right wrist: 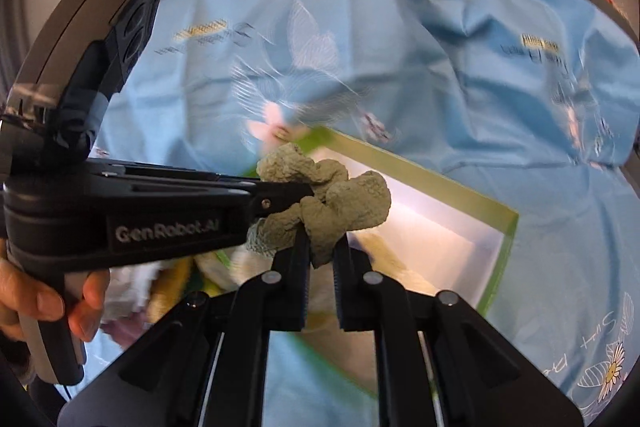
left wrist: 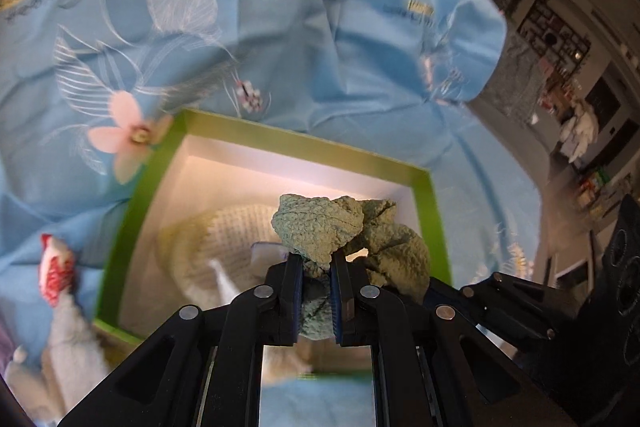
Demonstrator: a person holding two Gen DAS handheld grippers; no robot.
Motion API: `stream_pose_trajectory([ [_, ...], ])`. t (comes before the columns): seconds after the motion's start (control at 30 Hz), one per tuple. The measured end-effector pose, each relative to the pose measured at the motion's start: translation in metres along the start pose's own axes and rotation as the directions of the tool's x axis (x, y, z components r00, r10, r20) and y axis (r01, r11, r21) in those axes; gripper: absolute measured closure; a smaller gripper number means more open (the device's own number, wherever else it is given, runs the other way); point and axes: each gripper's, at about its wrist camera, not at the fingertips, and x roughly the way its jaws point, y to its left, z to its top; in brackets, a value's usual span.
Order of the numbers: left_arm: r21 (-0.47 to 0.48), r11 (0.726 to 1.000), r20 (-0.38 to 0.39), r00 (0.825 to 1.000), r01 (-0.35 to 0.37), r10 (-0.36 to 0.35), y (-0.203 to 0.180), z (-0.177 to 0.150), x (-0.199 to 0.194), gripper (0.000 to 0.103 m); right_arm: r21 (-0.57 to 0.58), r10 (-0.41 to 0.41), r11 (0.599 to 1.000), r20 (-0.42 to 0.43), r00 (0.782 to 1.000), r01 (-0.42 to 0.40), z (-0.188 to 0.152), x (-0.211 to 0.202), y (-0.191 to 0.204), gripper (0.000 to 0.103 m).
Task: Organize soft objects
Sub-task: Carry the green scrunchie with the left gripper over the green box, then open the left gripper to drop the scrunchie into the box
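- Left wrist view: the left hand-held gripper (left wrist: pixel 317 267) is seen clamped on a crumpled green cloth (left wrist: pixel 320 227), a fold of which is pinched between its two narrow-set jaws.
- The green cloth is held above a green-rimmed box (left wrist: pixel 280 137) with a white inside, low in the middle of the frame.
- A cream knitted item (left wrist: pixel 224 239) is seen lying inside the box, at its left half.
- A light blue floral sheet (left wrist: pixel 280 27) is spread under the box and fills the upper part of the frame.
- A red-and-white soft item (left wrist: pixel 56 267) and a white fluffy item (left wrist: pixel 76 343) are seen on the sheet at the lower left, outside the box.
- Right wrist view: the right hand-held gripper (right wrist: pixel 321 249) is closed on another part of the same green cloth (right wrist: pixel 344 203), a hanging fold being pressed between its jaws.
- The left hand-held gripper (right wrist: pixel 296 191) is seen coming in from the left edge, gripping the cloth from the side, so the cloth is held by both at once.
- A person's hand (right wrist: pixel 44 307) is wrapped around the left tool's handle at the lower left.
- The box rim (right wrist: pixel 420 171) is seen behind and to the right of the cloth; the picture is blurred.
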Motion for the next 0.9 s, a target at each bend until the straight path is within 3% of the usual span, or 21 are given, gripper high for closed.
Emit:
stream_pose_trajectory([
  [0.1,-0.025,0.999,-0.032,0.999,-0.026,0.025,0.003,0.0,0.021,0.093,0.014,-0.016,1.0,-0.051,0.999,0.017,-0.004,0.022,-0.014,0.09],
  [0.17,-0.044,0.999,-0.025,0.999,-0.032,0.031,0.008,0.001,0.026,0.093,0.029,-0.016,0.999,-0.083,0.996,0.018,-0.007,0.035,-0.022,0.083],
  [0.2,-0.048,0.998,-0.025,0.999,-0.041,0.04,0.009,0.002,0.025,0.091,0.035,-0.021,0.999,-0.096,0.995,0.024,-0.008,0.041,-0.025,0.068],
  [0.23,-0.05,0.997,-0.025,0.998,-0.052,0.051,0.011,0.003,0.026,0.085,0.045,-0.03,0.998,-0.113,0.993,0.035,-0.01,0.048,-0.028,0.05],
  [0.27,-0.051,0.997,-0.028,0.998,-0.062,0.06,0.013,0.003,0.026,0.08,0.053,-0.038,0.998,-0.12,0.992,0.045,-0.01,0.05,-0.03,0.042],
  [0.3,-0.053,0.996,-0.034,0.997,-0.069,0.067,0.015,0.003,0.027,0.066,0.062,-0.047,0.997,-0.125,0.991,0.055,-0.011,0.051,-0.031,0.031],
  [0.33,-0.057,0.995,-0.044,0.996,-0.083,0.081,0.018,0.003,0.028,0.047,0.072,-0.054,0.995,-0.125,0.991,0.063,-0.012,0.052,-0.033,0.027],
  [0.4,-0.064,0.992,-0.035,0.994,-0.106,0.104,0.024,0.0,0.025,0.027,0.082,-0.054,0.995,-0.124,0.991,0.065,-0.014,0.051,-0.034,0.026],
  [0.43,-0.065,0.991,-0.027,0.993,-0.114,0.113,0.026,0.0,0.025,0.025,0.092,-0.055,0.994,-0.128,0.99,0.067,-0.015,0.05,-0.036,0.026],
  [0.57,-0.08,0.99,-0.005,0.993,-0.114,0.114,0.033,-0.004,0.01,0.025,0.11,-0.059,0.991,-0.128,0.99,0.073,-0.018,0.042,-0.038,0.025],
  [0.77,-0.048,0.983,0.052,0.983,-0.176,0.178,0.032,-0.02,-0.022,0.025,0.107,-0.074,0.991,-0.101,0.992,0.085,-0.025,0.016,-0.034,0.022],
  [0.9,-0.052,0.981,0.082,0.978,-0.186,0.19,0.033,-0.036,-0.041,0.024,0.096,-0.103,0.989,-0.076,0.992,0.11,-0.032,-0.006,-0.025,0.014],
])
